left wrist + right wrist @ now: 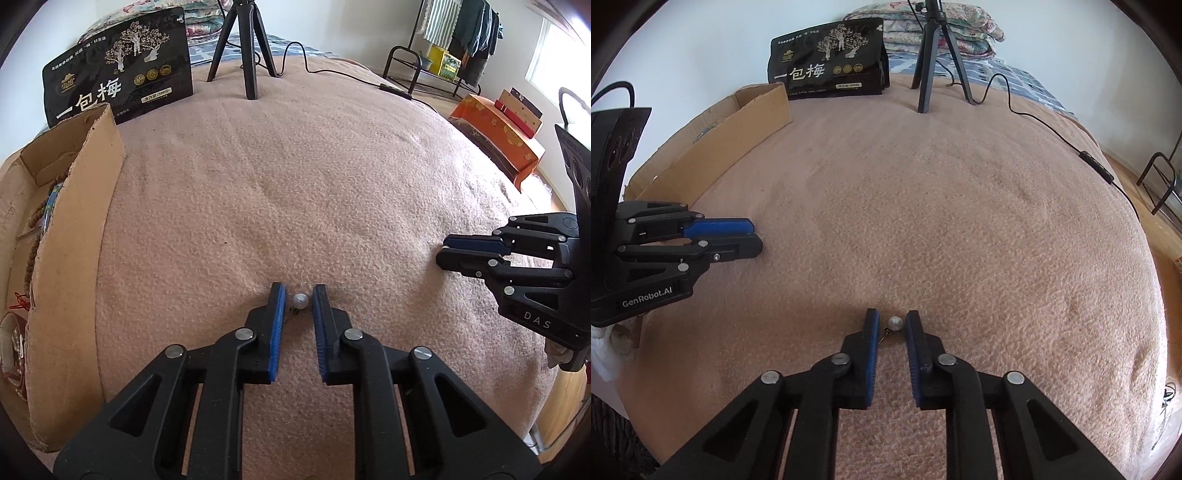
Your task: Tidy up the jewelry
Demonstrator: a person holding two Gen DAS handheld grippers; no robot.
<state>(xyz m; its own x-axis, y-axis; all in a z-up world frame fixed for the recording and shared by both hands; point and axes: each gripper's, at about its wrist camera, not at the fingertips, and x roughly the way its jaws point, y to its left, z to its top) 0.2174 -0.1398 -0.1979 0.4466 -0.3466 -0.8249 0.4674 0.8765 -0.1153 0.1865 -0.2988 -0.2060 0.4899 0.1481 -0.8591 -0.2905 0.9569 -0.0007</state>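
A bed (332, 177) covered by a pinkish-tan fleece blanket (960, 221) carries everything. On the blanket lie two pearl earrings (300, 300) (896, 323), a torn cardboard box (74, 221) at the left edge, a black snack bag (122, 70) propped at the far end, a black tripod (243, 48) and its cable (1052, 129).
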